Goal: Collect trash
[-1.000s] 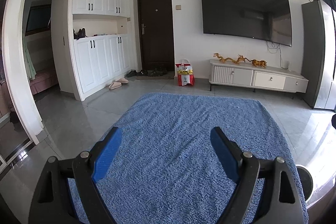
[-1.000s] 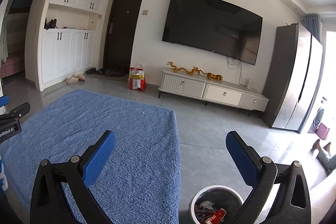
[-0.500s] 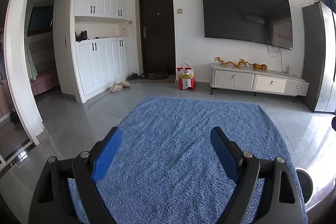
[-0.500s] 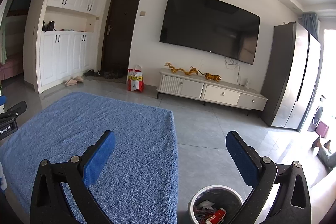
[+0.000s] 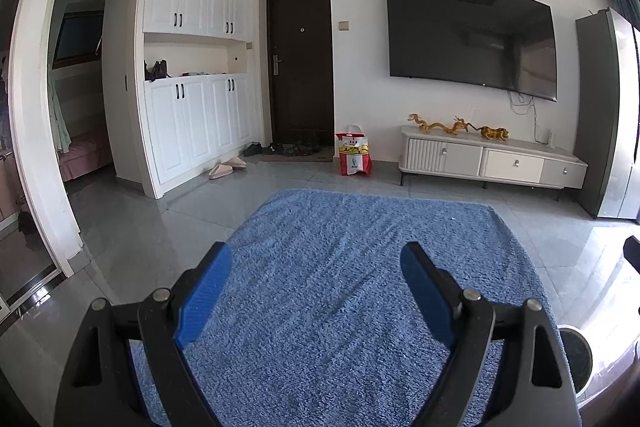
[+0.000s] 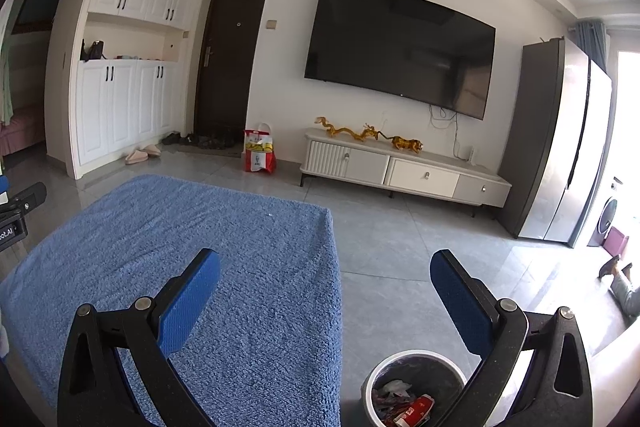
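A round grey trash bin (image 6: 416,361) stands on the floor at the right of a surface covered with a blue towel (image 6: 224,267). Crumpled paper and a red wrapper (image 6: 414,409) lie inside it. My right gripper (image 6: 326,279) is open and empty, held above the towel's right edge and the bin. My left gripper (image 5: 316,275) is open and empty above the blue towel (image 5: 360,267). The bin's rim (image 5: 576,343) shows at the lower right of the left wrist view. No loose trash shows on the towel.
A white TV cabinet (image 6: 404,171) stands under a wall TV (image 6: 400,51). A red and white bag (image 6: 260,155) sits beside a dark door (image 6: 228,63). A tall grey fridge (image 6: 560,143) stands at the right, white cupboards (image 5: 196,123) at the left.
Both grippers have tilted up slightly, so the room sits lower in both views. Both stay open and empty.
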`<move>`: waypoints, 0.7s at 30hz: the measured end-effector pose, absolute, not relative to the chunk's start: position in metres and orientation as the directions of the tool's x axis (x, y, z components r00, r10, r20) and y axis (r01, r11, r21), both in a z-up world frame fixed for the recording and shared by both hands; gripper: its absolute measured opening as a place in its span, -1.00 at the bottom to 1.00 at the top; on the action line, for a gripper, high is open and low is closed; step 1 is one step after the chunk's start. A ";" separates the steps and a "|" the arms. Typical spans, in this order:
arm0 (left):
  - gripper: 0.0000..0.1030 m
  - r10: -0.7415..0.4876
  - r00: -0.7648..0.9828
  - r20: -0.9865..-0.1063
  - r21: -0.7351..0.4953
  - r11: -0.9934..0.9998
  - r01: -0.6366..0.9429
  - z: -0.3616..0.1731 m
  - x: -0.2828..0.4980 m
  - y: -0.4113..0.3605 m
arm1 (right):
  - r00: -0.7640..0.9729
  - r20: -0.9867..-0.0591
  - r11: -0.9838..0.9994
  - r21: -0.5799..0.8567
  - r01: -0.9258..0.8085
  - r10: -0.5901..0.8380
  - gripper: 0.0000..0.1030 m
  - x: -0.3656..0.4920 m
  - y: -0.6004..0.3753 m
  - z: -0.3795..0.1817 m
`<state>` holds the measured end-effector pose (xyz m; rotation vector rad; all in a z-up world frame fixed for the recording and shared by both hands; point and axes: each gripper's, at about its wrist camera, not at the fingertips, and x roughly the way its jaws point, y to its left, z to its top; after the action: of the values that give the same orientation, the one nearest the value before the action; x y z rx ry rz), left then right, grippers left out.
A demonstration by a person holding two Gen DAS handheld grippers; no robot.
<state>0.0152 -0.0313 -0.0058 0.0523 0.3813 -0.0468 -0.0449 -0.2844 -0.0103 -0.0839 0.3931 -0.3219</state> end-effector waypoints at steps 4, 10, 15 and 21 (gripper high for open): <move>0.67 -0.044 0.926 -0.375 0.047 0.997 0.067 -0.006 0.014 -0.035 | 0.873 -0.364 0.946 -0.141 0.292 -0.324 0.99 -0.044 -0.284 -0.011; 0.67 -0.053 0.922 -0.383 0.056 0.995 0.080 -0.008 0.015 -0.038 | 0.872 -0.365 0.946 -0.137 0.295 -0.325 0.99 -0.043 -0.286 -0.012; 0.67 -0.055 0.920 -0.387 0.056 0.995 0.083 -0.010 0.015 -0.039 | 0.871 -0.370 0.946 -0.133 0.296 -0.325 1.00 -0.042 -0.287 -0.014; 0.67 -0.057 0.918 -0.393 0.058 0.995 0.086 -0.012 0.013 -0.040 | 0.870 -0.373 0.947 -0.131 0.294 -0.322 0.99 -0.042 -0.287 -0.015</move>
<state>0.0131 -0.0395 -0.0122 0.0747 0.4019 -0.0736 -0.0417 -0.2869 -0.0149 -0.0709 0.4021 -0.3219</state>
